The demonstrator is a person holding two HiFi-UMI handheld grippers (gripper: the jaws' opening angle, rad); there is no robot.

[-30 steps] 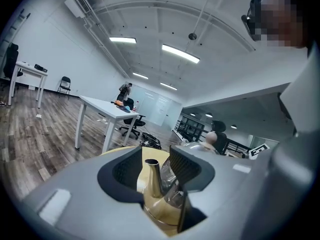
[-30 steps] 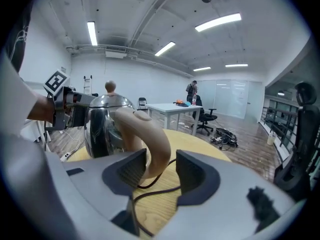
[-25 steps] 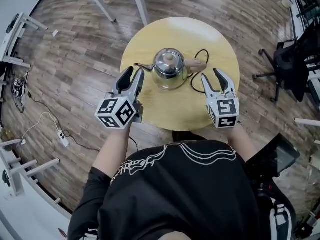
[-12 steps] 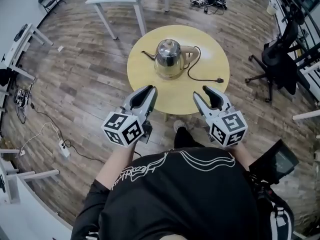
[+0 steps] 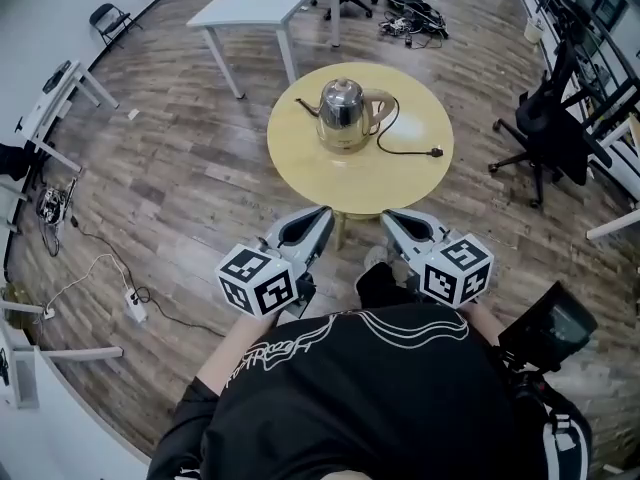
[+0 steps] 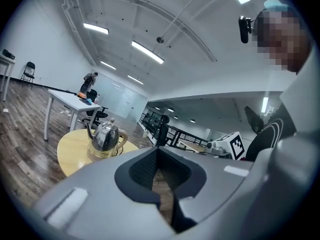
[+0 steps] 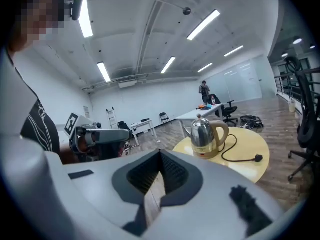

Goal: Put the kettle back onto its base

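The steel kettle with a beige handle stands upright on its beige base on the round yellow table. The base's black cord runs to a loose plug. Both grippers hang well short of the table, close to my body. My left gripper is shut with nothing in it, and my right gripper is shut and empty too. From the left gripper view, the kettle stands far beyond the shut jaws. The right gripper view shows the kettle beyond its shut jaws.
A white desk stands behind the round table, with office chairs to the right. Cables and a power strip lie on the wooden floor at the left. A person stands far off by the desk.
Both grippers drew back from beside the kettle toward my body and their jaws closed. The table and kettle now lie farther off in the head view.
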